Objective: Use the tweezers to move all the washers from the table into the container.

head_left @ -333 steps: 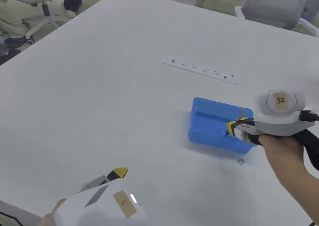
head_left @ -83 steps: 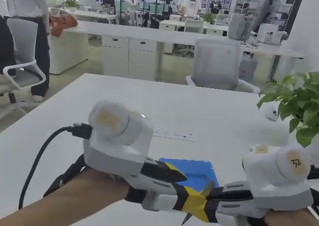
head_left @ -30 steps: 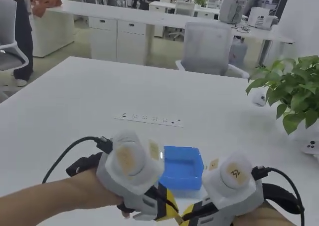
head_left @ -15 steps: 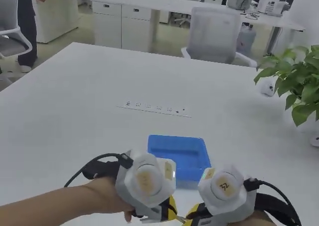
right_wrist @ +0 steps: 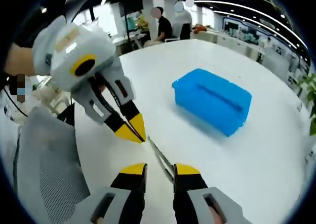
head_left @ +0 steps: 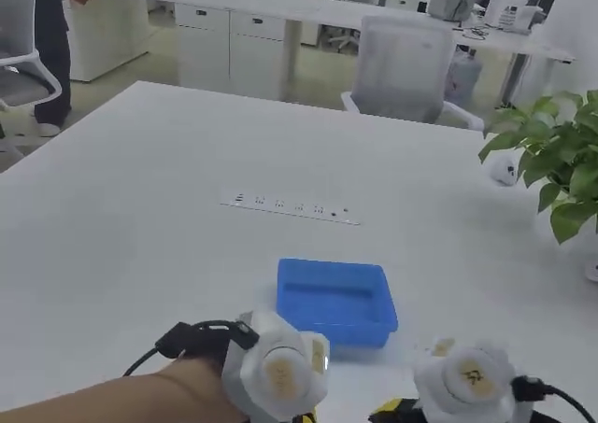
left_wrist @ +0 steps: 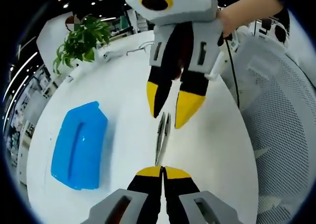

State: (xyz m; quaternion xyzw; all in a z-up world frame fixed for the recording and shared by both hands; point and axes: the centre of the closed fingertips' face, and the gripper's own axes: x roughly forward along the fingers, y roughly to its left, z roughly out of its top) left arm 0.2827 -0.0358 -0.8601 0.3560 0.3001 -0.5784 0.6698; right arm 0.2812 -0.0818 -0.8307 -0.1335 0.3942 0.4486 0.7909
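Observation:
The blue container sits on the white table just beyond both grippers. My left gripper is shut on one end of the thin metal tweezers, which point away from it. Facing it, my right gripper is open, its yellow-tipped jaws standing on either side of the tweezers' far end. In the right gripper view the tweezers pass between the right gripper's spread jaws and lead to the left gripper. The container lies off to one side.
A power strip is set into the table beyond the container. A potted plant stands at the right edge. A grey office chair waits at the far side, and a mesh chair is close by the grippers.
Both grippers have dropped toward the near table edge in the head view, their jaws now out of that picture; the right one also shifted right. The container has stayed put.

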